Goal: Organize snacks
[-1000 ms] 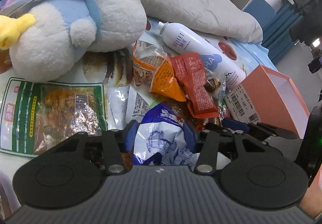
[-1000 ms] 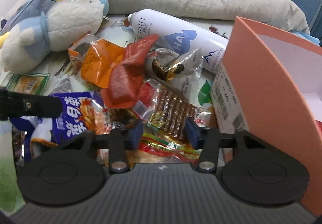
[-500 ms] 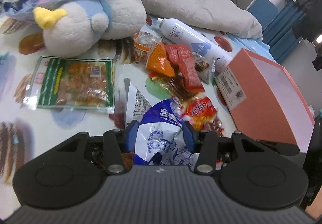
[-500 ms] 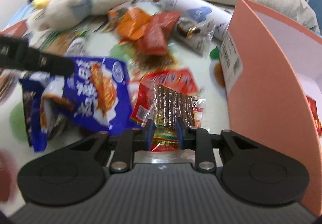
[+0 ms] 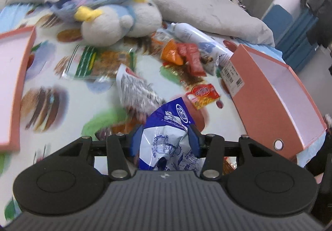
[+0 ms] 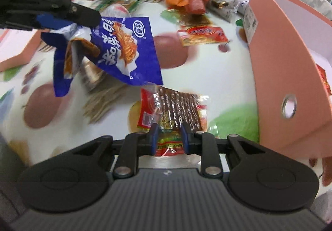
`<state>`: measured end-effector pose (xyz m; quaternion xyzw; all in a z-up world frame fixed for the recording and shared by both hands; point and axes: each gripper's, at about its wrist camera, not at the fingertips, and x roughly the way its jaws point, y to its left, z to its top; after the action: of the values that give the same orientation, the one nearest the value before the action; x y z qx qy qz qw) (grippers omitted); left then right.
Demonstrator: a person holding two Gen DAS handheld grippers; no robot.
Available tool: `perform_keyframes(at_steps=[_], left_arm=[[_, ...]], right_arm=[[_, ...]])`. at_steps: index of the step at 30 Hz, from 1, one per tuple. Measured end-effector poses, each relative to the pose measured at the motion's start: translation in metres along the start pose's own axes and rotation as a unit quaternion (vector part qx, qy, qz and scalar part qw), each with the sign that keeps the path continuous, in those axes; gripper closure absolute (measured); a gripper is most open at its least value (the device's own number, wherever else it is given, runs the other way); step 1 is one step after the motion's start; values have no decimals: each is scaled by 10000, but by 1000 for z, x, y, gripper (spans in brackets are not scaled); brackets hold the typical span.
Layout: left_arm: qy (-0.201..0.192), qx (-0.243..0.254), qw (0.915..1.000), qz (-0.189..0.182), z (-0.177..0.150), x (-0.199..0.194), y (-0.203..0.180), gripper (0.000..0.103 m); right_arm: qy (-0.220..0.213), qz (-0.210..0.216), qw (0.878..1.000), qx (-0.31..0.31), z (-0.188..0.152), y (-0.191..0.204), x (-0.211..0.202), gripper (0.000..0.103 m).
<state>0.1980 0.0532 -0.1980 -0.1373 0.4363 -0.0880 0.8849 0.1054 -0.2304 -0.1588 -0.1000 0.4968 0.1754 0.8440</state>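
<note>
My left gripper (image 5: 165, 140) is shut on a blue and white snack bag (image 5: 169, 137) and holds it in the air; the bag (image 6: 122, 48) hangs from the left gripper (image 6: 54, 21) in the right wrist view. My right gripper (image 6: 169, 136) is shut on a clear packet of brown sticks with a red and yellow label (image 6: 174, 112), lifted above the bedsheet. The open salmon box (image 6: 286, 60) stands just right of it; it also shows in the left wrist view (image 5: 276, 98).
Loose snacks lie on the printed sheet: a green packet (image 5: 99, 62), a grey-white packet (image 5: 134, 89), orange and red packets (image 5: 182, 54), a small red-yellow packet (image 5: 204, 95). A plush toy (image 5: 116, 21), a white spray can (image 5: 199, 38), a box lid (image 5: 14, 77) and grey pillows border them.
Both grippers have risen and pulled back from the pile, each carrying its packet. The right gripper closed on the brown-stick packet during the last second. A box lid has come into view at left.
</note>
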Motion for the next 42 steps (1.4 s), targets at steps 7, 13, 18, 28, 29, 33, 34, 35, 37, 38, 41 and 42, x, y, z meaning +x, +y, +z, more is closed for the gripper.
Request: perform_keyframes(at_steps=[7, 13, 18, 28, 29, 33, 34, 35, 37, 38, 41, 42], left_arm=[[38, -152, 9999, 58, -29, -24, 8, 50], [104, -289, 9994, 142, -53, -36, 15, 50], [277, -344, 9989, 179, -65, -42, 23, 33], [508, 282, 9980, 252, -67, -45, 15, 14], [537, 372, 9975, 251, -67, -43, 12, 14], [683, 621, 9956, 170, -67, -35, 4, 11], [722, 679, 9950, 152, -68, -33, 2, 11], [757, 750, 9942, 136, -68, -30, 0, 10], [825, 867, 9927, 148, -70, -25, -4, 10], [866, 925, 9918, 158, -71, -22, -5, 9], [981, 1074, 9891, 214, -74, -14, -8, 9], [1013, 1115, 9883, 237, -75, -12, -8, 9]], right_arm=[[-199, 320, 9993, 15, -14, 3, -15, 76], [-532, 426, 9976, -155, -17, 0, -28, 63], [-693, 362, 9965, -306, -13, -6, -27, 46], [-505, 264, 9965, -609, 1, -12, 4, 16], [-439, 277, 9967, -629, 2, -11, 8, 16], [-397, 328, 9974, -500, 3, -13, 16, 16], [-389, 369, 9975, -455, 3, -15, 18, 16], [-368, 410, 9976, -412, 3, -16, 20, 16], [-278, 442, 9980, -365, 2, -18, 24, 17], [-262, 458, 9980, -346, 1, -19, 25, 17], [-272, 437, 9980, -357, -2, -19, 23, 24], [-268, 434, 9981, -340, -2, -19, 21, 31]])
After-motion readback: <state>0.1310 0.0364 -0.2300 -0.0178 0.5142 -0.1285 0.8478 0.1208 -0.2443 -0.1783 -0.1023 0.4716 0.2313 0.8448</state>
